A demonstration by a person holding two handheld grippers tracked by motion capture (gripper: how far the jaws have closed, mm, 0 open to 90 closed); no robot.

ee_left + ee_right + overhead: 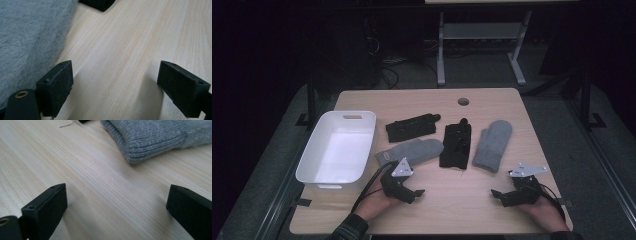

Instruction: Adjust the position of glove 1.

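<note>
Grey knit mittens; black gloves; white bin; pale wood-grain table; black claws.

bin: left on the worktop
gloves: right of bin
mittens: before and beside gloves

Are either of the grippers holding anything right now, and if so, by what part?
Nothing is held. The left gripper and the right gripper both stand open over bare table, short of the grey mittens.
</note>
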